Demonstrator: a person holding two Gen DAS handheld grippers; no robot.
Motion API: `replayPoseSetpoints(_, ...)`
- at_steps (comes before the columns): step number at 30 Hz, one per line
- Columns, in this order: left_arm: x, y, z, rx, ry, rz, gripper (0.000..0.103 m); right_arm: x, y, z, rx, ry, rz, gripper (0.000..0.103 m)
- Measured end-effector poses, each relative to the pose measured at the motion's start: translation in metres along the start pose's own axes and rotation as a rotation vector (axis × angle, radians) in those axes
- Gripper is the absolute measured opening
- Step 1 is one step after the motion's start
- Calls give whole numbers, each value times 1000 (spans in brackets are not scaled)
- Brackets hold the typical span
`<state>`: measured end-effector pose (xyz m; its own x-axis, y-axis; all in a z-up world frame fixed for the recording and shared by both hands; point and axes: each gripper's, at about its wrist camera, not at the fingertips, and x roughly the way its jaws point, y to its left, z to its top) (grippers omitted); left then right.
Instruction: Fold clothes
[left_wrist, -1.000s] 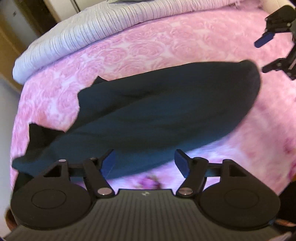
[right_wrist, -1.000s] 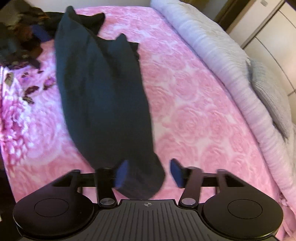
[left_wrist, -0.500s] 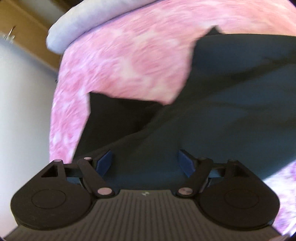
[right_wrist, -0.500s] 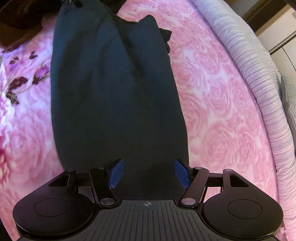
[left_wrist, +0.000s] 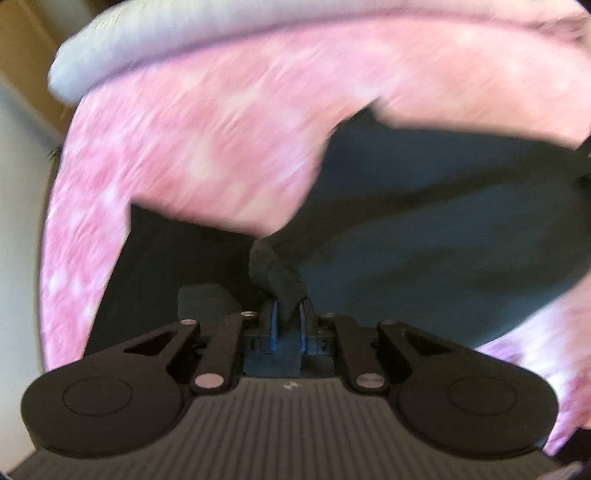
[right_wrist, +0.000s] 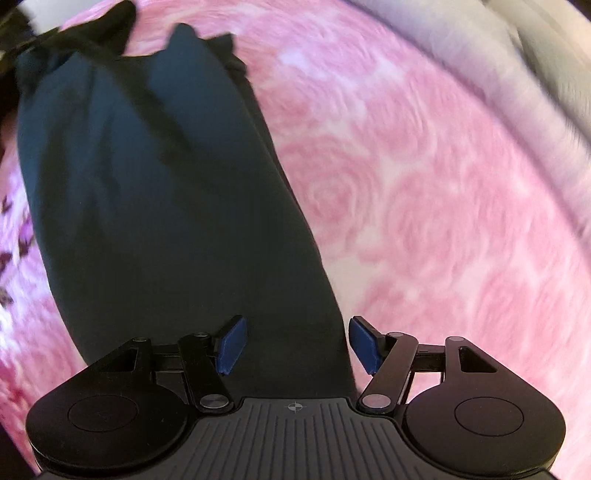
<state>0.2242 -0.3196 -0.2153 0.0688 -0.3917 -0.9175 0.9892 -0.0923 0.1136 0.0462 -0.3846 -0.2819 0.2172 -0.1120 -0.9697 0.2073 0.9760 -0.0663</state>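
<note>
A dark navy garment (left_wrist: 424, 236) lies stretched out on a pink rose-patterned bedspread (left_wrist: 207, 140). My left gripper (left_wrist: 288, 317) is shut on a bunched fold of the garment's edge, which rises from between the blue pads. In the right wrist view the same garment (right_wrist: 155, 192) runs away from me in a long strip. My right gripper (right_wrist: 295, 341) is open, its blue pads (right_wrist: 232, 341) apart over the garment's near end, with the right pad at the cloth's right edge.
A grey-white ribbed blanket (left_wrist: 155, 40) lies along the far side of the bed and shows at the upper right of the right wrist view (right_wrist: 498, 62). The bedspread's left part has a darker purple flower print (right_wrist: 14, 258). Both views are motion-blurred.
My left gripper moved onto the garment's edge and closed on a fold of it. My right gripper stayed open and moved slightly further over the garment's near end.
</note>
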Motion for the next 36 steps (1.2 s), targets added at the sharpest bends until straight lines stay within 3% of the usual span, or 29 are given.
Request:
replayPoseSetpoints(2, -23, -23, 13, 9, -78, -68, 7, -2, -12, -7, 50, -3, 42, 6)
replayPoseSetpoints(4, -45, -49, 28, 14, -147, -138, 7, -11, -21, -15, 69, -30, 61, 6)
replayPoseSetpoints(8, -91, -128, 62, 55, -272, -347, 7, -52, -34, -29, -18, -135, -60, 5)
replayPoseSetpoints(12, -123, -247, 89, 199, -337, -565, 7, -77, -102, -57, 135, -143, -164, 5)
replayPoseSetpoints(15, -115, -346, 97, 298, -304, -689, 7, -82, -159, -93, 263, -83, -239, 6)
replayPoseSetpoints(17, -95, -404, 95, 340, -222, -726, 8, -83, -187, -115, 333, -25, -248, 8)
replayPoseSetpoints(19, -72, -457, 92, 374, -119, -757, 8, -89, -204, -136, 358, 5, -238, 15)
replayPoseSetpoints(21, -62, -487, 88, 394, -60, -771, 9, -102, -205, -148, 329, -18, -222, 38)
replayPoseSetpoints(22, -60, -496, 87, 390, -42, -774, 15, -109, -204, -151, 320, -35, -205, 45)
replayPoseSetpoints(23, -60, -495, 87, 382, -42, -756, 28, -115, -202, -153, 315, -61, -179, 51)
replayPoseSetpoints(24, -60, -493, 87, 372, -41, -738, 32, -121, -200, -154, 311, -87, -152, 53)
replayPoseSetpoints(28, -56, -439, 84, 248, -44, -574, 34, -126, -169, -128, 221, -191, -58, 55)
replayPoseSetpoints(32, -39, -358, 79, 122, -25, -323, 38, -111, -101, -74, 88, -256, 23, 60)
replayPoseSetpoints(35, -24, -300, 73, 40, -21, -148, 44, -83, -49, -24, 12, -278, 25, 70)
replayPoseSetpoints(36, -19, -284, 71, 15, -22, -128, 44, -69, -35, -9, -5, -279, 15, 72)
